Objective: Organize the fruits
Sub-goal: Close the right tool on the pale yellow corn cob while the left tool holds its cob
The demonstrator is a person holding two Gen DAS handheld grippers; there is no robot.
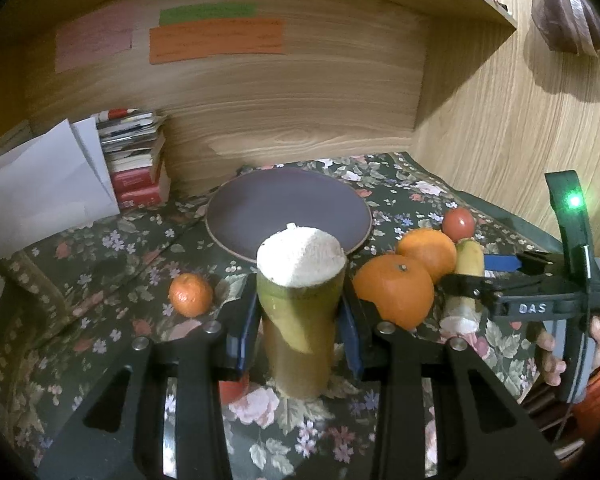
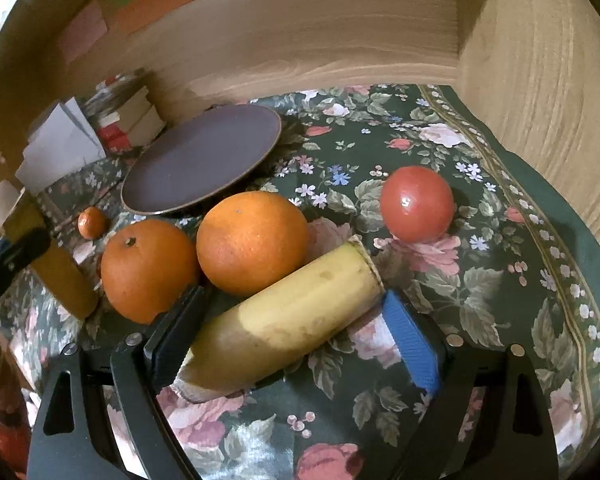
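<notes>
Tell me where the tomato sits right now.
In the right wrist view the tomato lies on the floral tablecloth, right of the two oranges and beyond the banana piece, touching neither.

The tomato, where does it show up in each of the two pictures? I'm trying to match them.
Left wrist view: the tomato sits at the right, behind the two big oranges, partly hidden by them.
Right wrist view: the tomato is right of centre, alone on the floral cloth, beyond the banana piece.
Shared landmark: the dark plate, to the left of the tomato in both.
</notes>
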